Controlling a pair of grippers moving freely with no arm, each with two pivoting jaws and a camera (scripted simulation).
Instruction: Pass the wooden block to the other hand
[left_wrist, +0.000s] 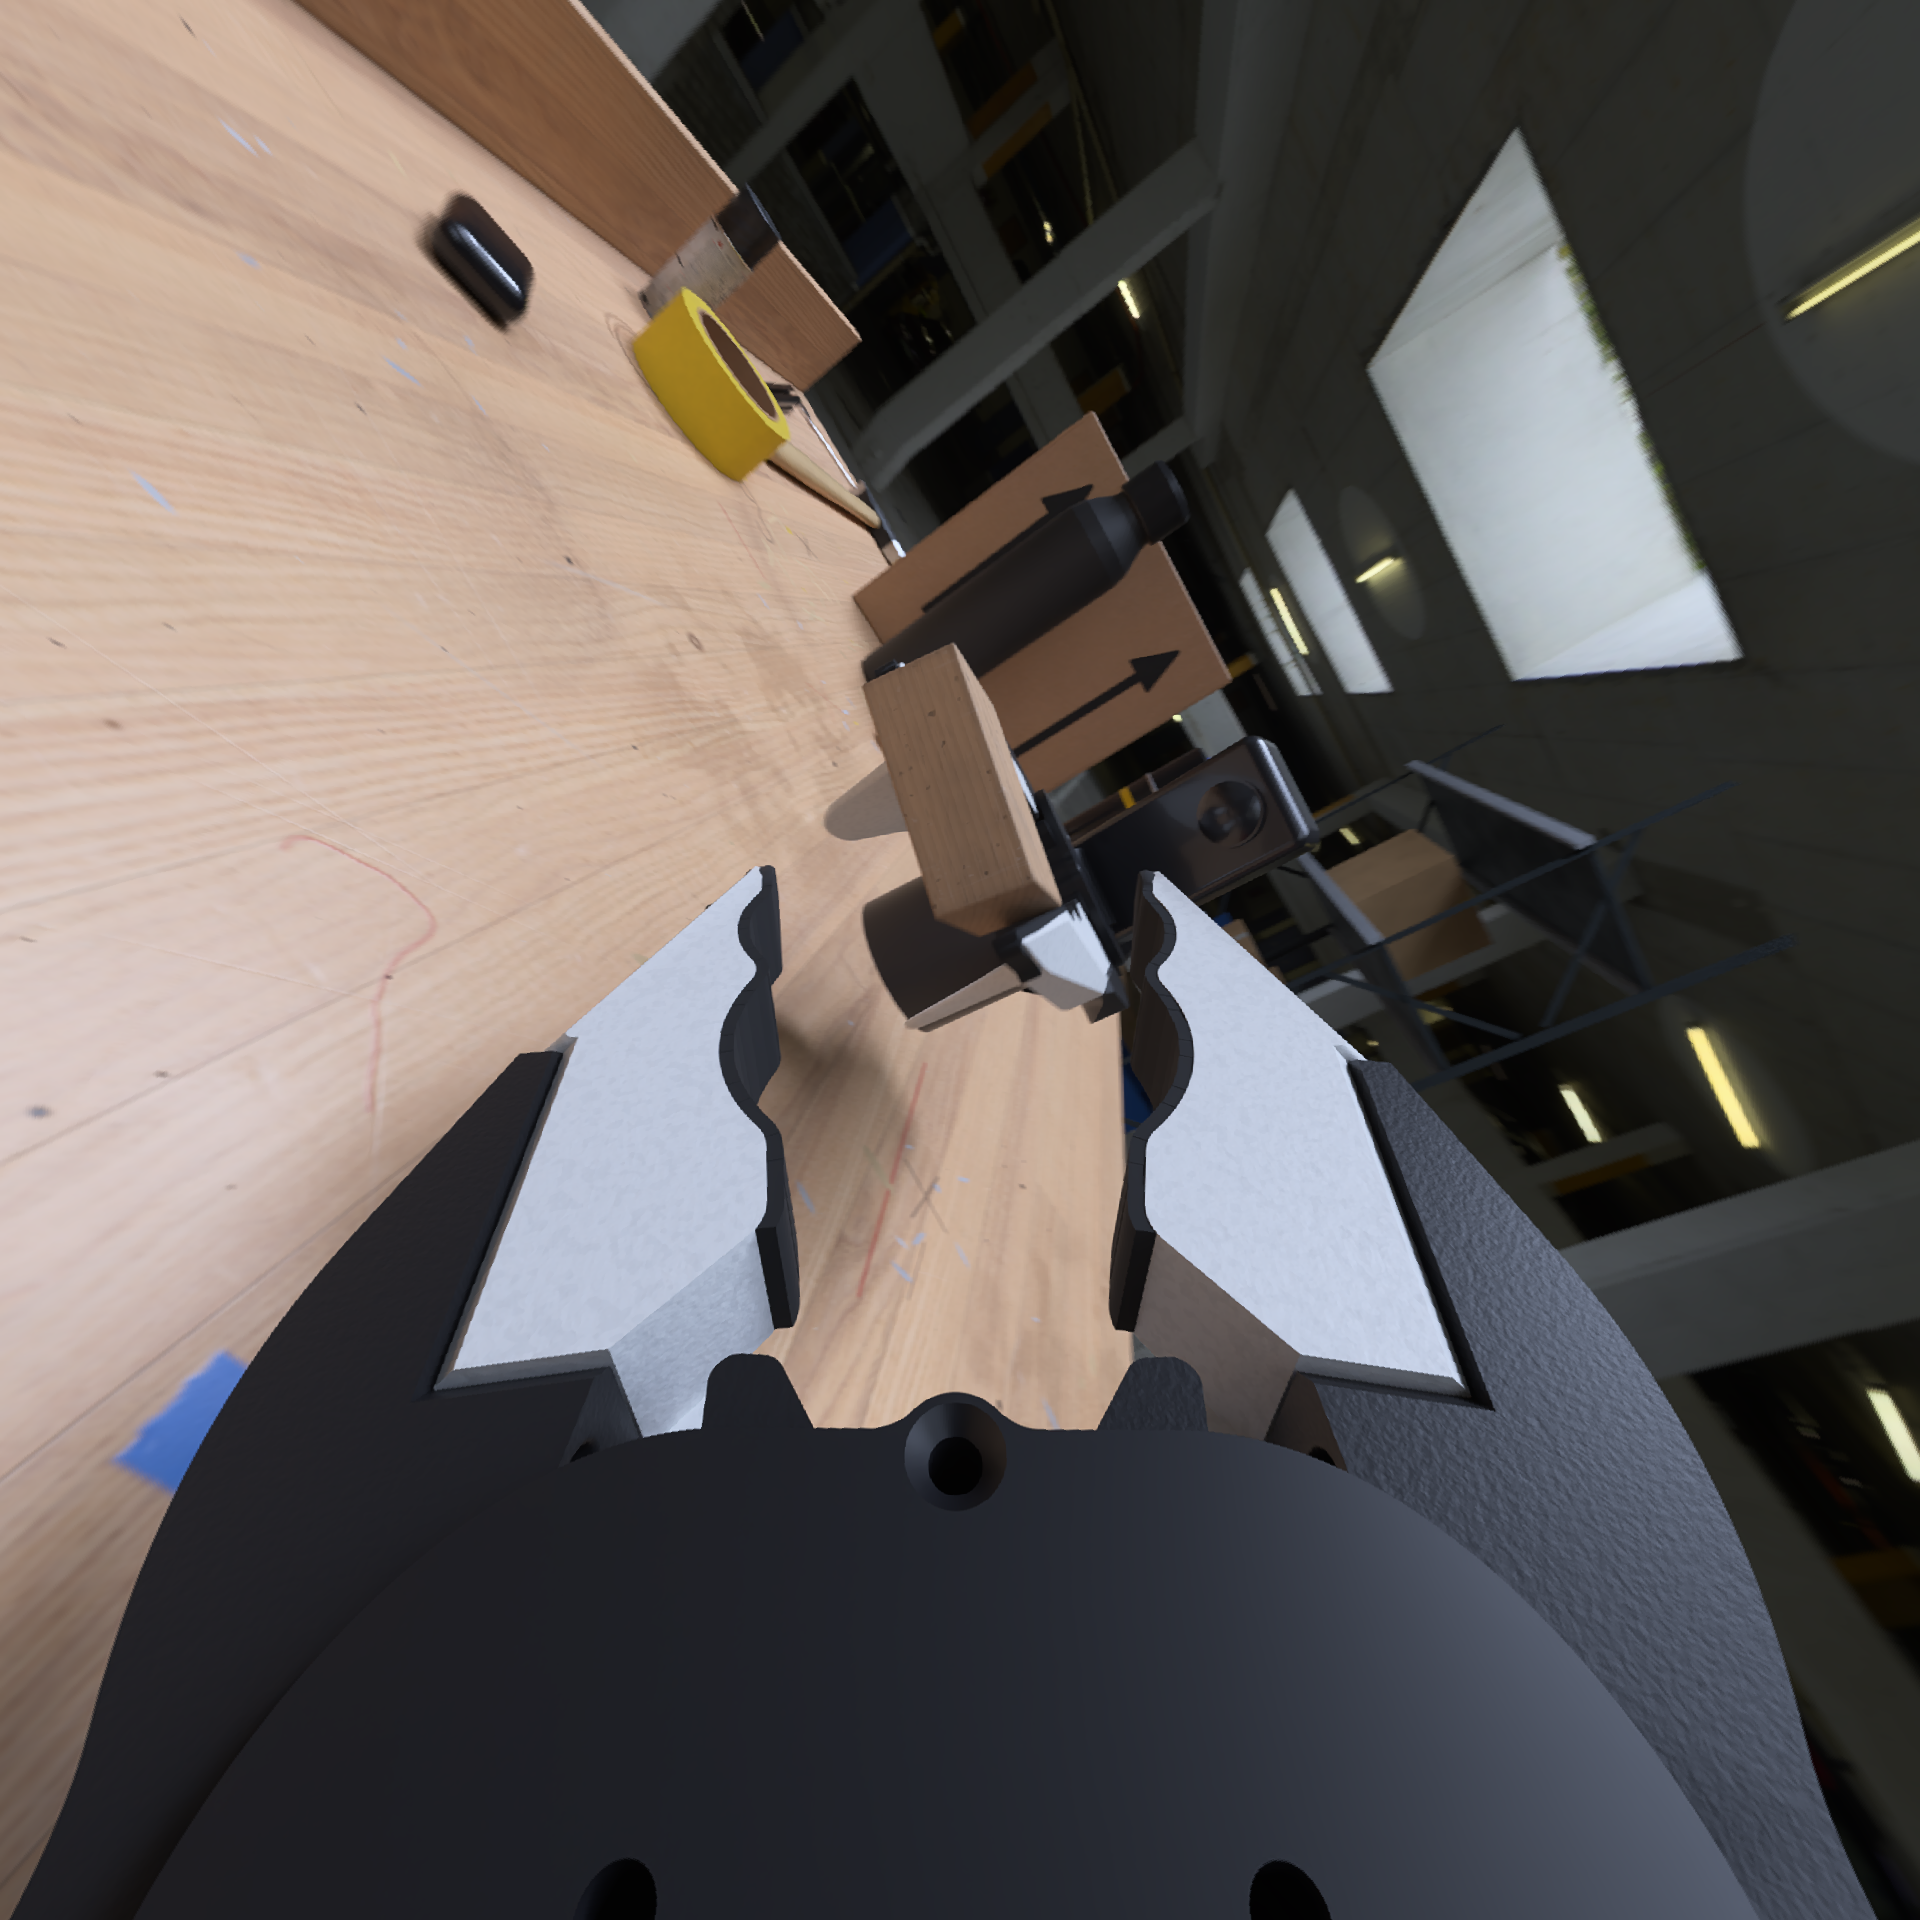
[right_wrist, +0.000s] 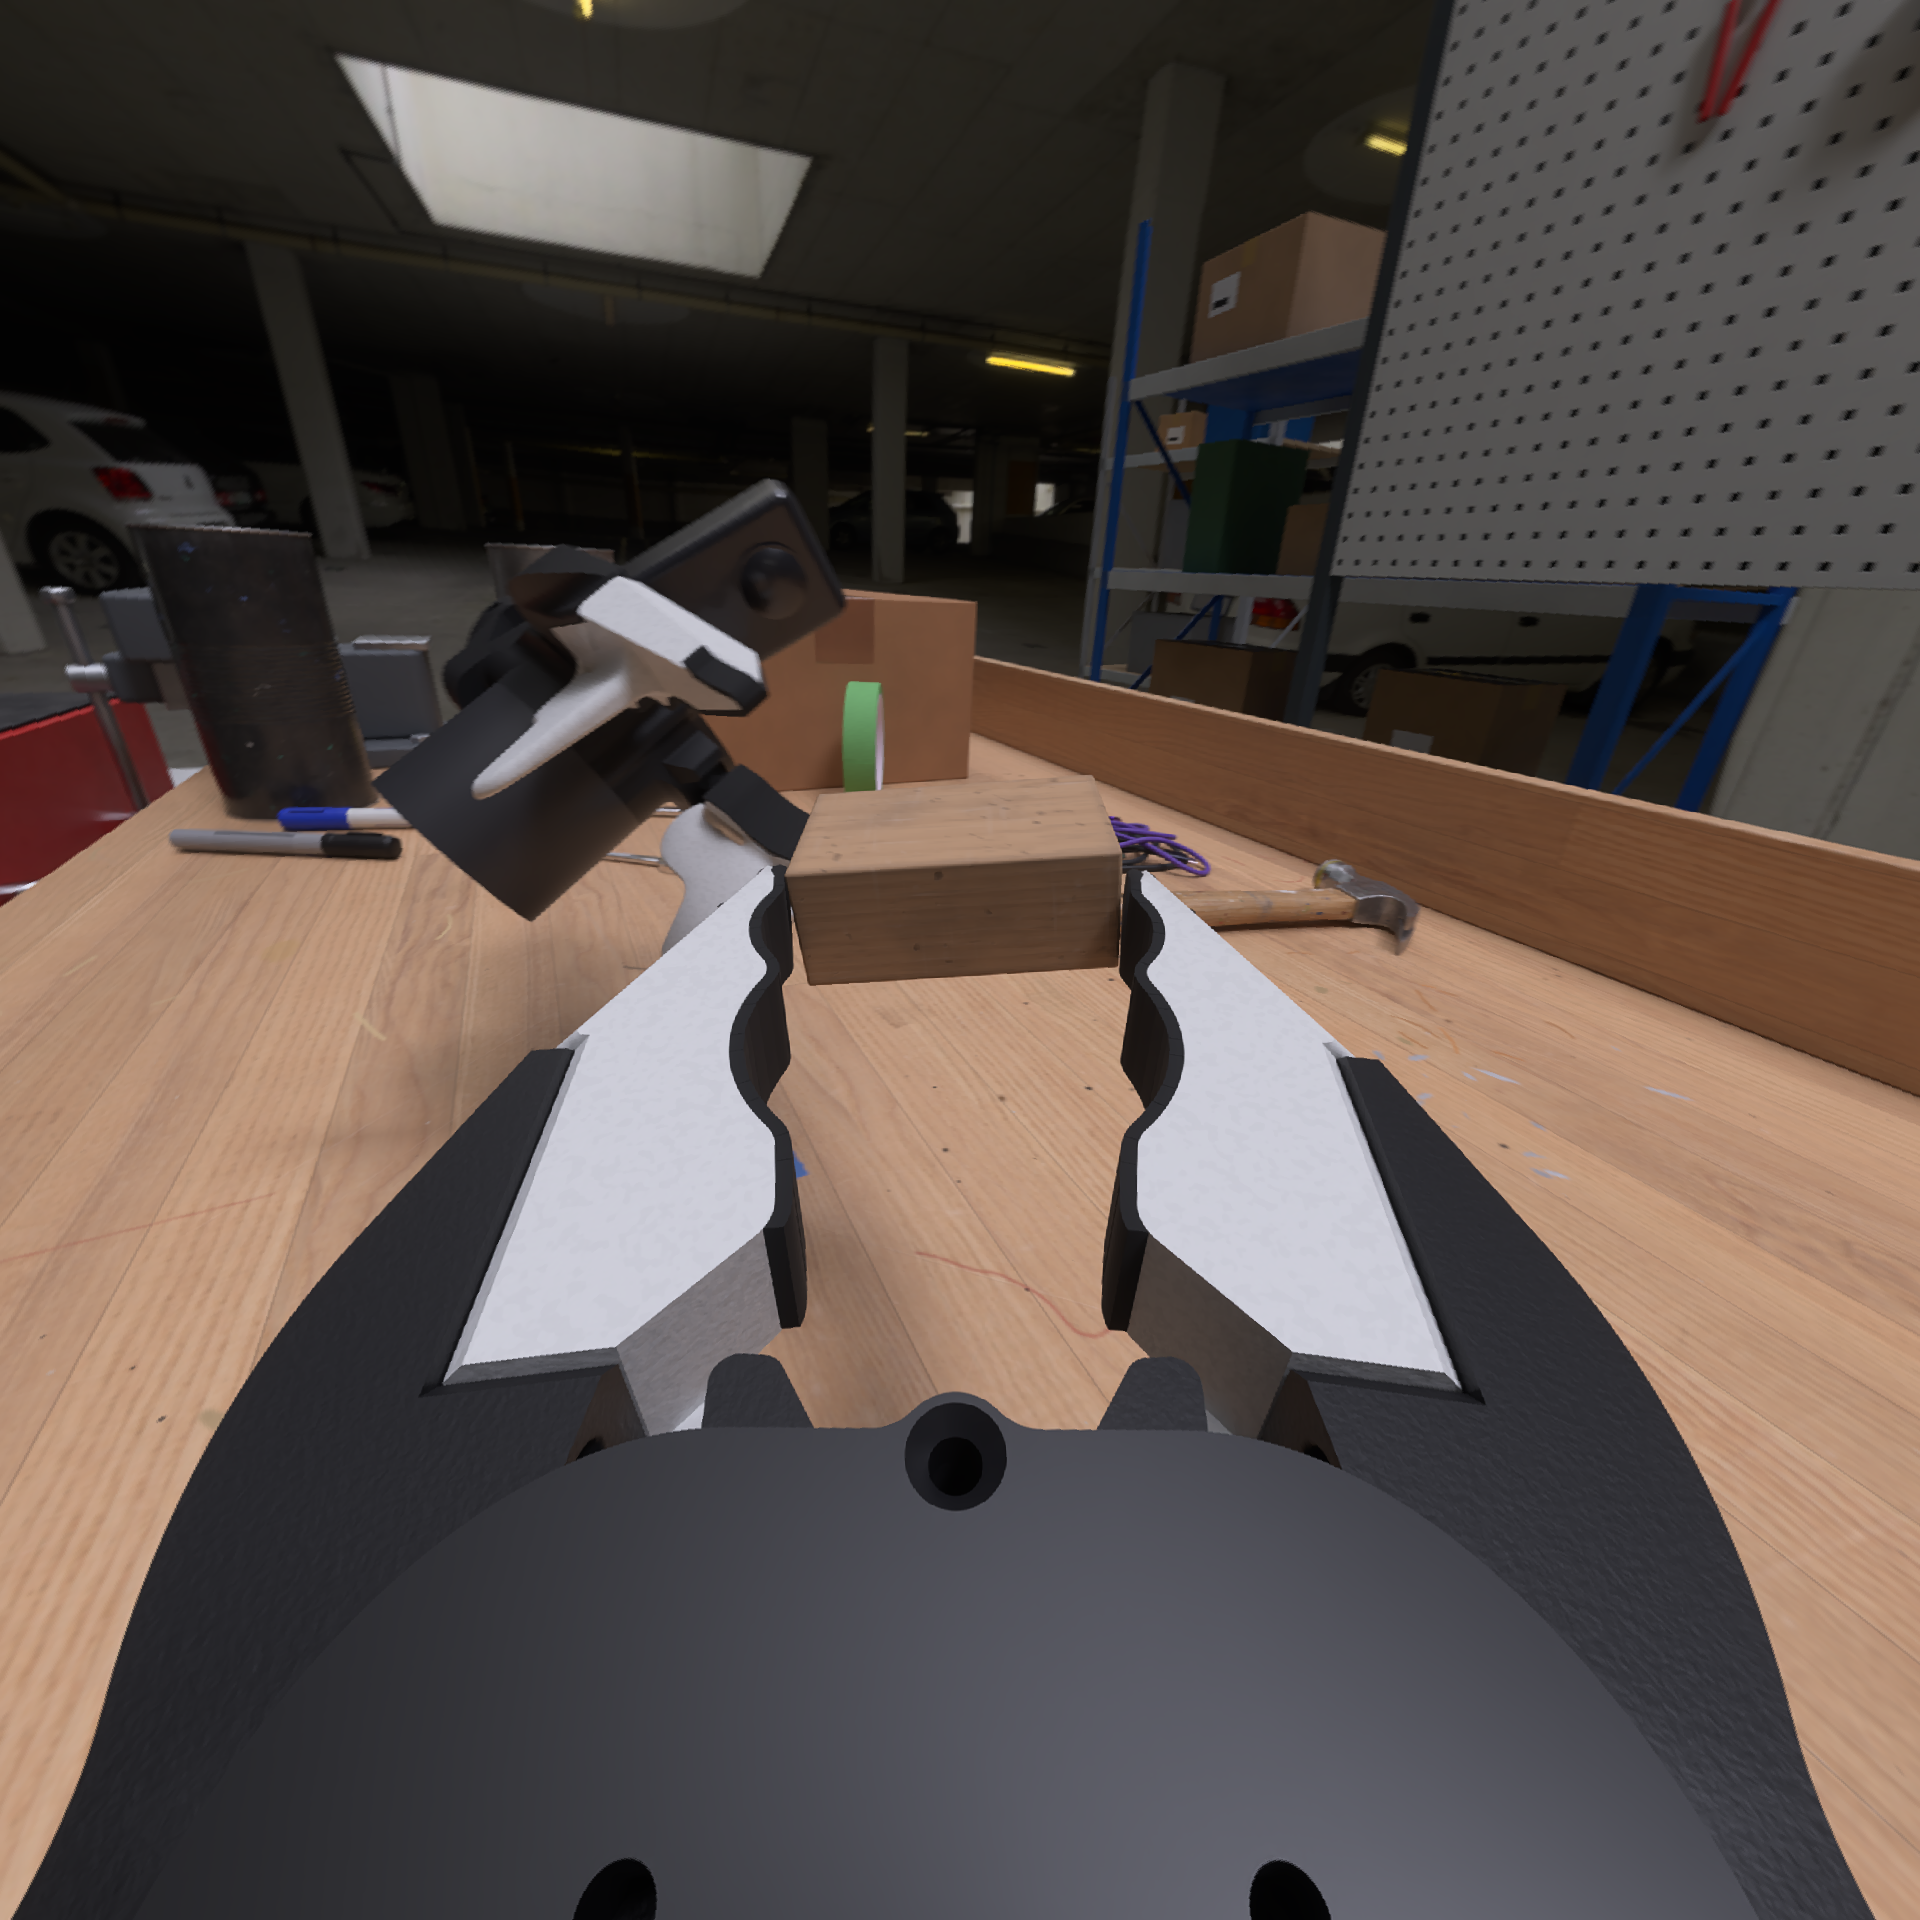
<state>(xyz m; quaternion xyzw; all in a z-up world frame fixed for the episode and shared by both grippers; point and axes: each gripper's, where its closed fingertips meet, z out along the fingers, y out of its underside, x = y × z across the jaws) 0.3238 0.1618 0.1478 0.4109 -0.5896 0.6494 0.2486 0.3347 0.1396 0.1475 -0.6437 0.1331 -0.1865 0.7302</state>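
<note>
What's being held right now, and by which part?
The right hand-held gripper holds the wooden block by its two short ends. The left hand-held gripper is open, empty.

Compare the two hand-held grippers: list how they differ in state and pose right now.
1. The right hand-held gripper clamps the wooden block at its fingertips; the left hand-held gripper holds nothing.
2. The right one's jaws are closed on the block; the left one's stand open.
3. The right one sits level over the workbench; the left one is tilted, beside the block.

Shared: white fingers with black pads.
</note>
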